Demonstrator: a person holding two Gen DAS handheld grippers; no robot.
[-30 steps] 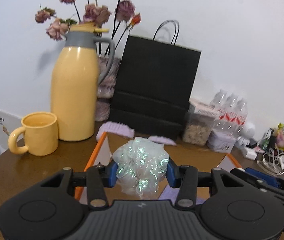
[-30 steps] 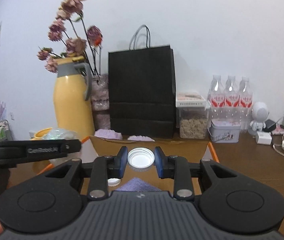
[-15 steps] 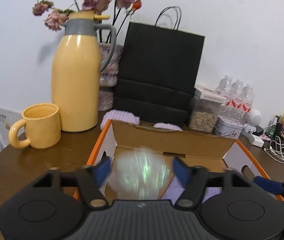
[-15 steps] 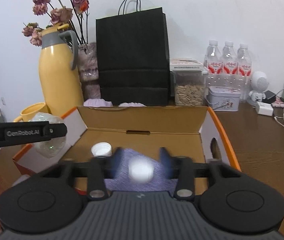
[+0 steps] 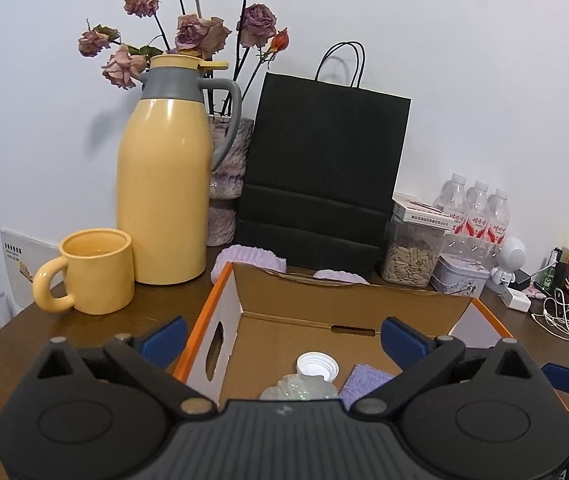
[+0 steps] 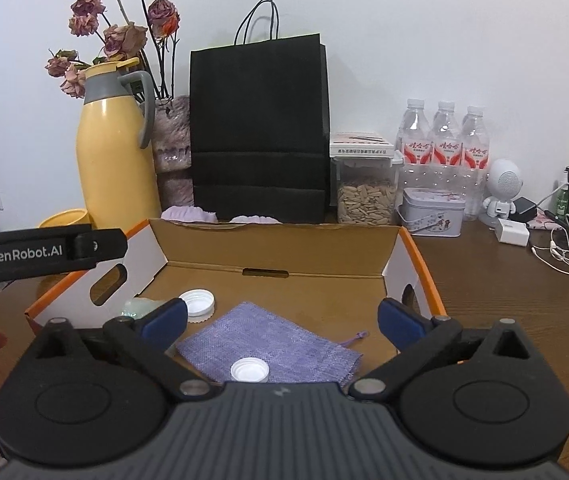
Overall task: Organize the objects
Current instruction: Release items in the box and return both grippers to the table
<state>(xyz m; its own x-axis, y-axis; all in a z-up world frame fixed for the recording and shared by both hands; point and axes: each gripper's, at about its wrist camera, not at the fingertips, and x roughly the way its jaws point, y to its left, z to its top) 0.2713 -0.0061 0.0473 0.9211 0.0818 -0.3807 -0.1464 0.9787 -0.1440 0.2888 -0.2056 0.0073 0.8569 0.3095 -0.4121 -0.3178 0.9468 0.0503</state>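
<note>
Both tongs hang wide open over the cardboard box (image 6: 272,248), gripping nothing. Below the left gripper (image 5: 282,338) the iridescent wrapper ball (image 5: 298,387) sits on the box floor, half hidden by the tool body, touching a white cap (image 5: 317,365). Under the right gripper (image 6: 282,320) a second cap (image 6: 249,370) lies on the purple pouch (image 6: 268,346), its near edge cut off. The other tool reads "GenRobot.AI" (image 6: 24,256). Bottle labels (image 6: 444,152) stay unreadable.
</note>
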